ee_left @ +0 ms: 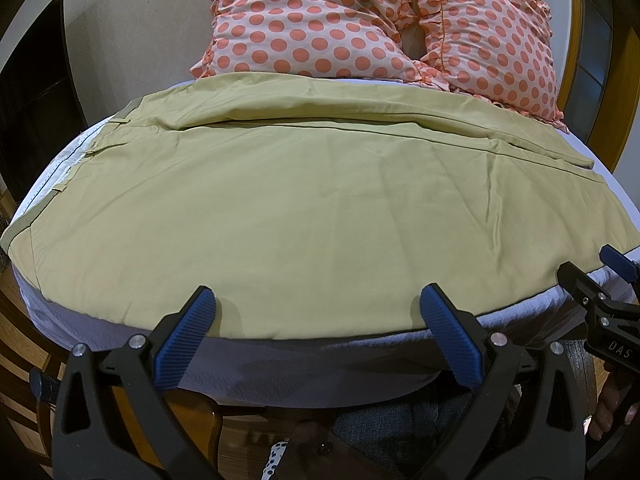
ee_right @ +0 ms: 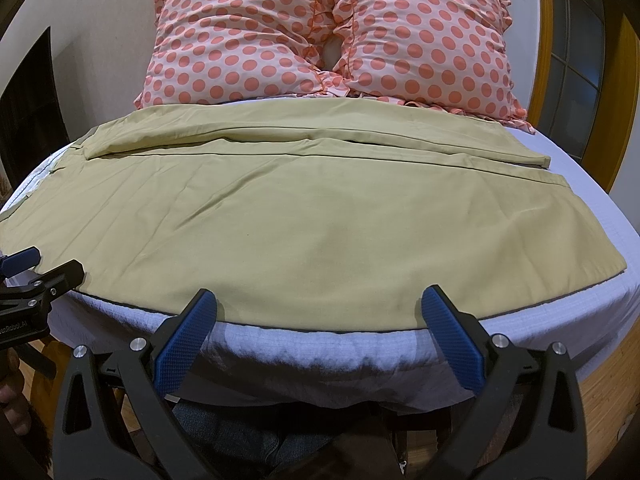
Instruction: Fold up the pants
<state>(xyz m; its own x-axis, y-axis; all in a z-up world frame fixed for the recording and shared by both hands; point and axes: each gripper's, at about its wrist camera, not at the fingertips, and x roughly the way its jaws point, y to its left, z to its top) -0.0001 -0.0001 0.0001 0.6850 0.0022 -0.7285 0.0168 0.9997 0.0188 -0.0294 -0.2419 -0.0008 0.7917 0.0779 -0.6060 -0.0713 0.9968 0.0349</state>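
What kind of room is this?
Most likely a bedroom: two polka-dot pillows sit at the head of a bed with a pale sheet, where khaki pants lie spread out.

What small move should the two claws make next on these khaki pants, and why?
Probably ease both forward and down to pinch the near edge. The left claw and right claw are both open and hold nothing, poised right at the near hem of the pants, which lie flat across the bed.
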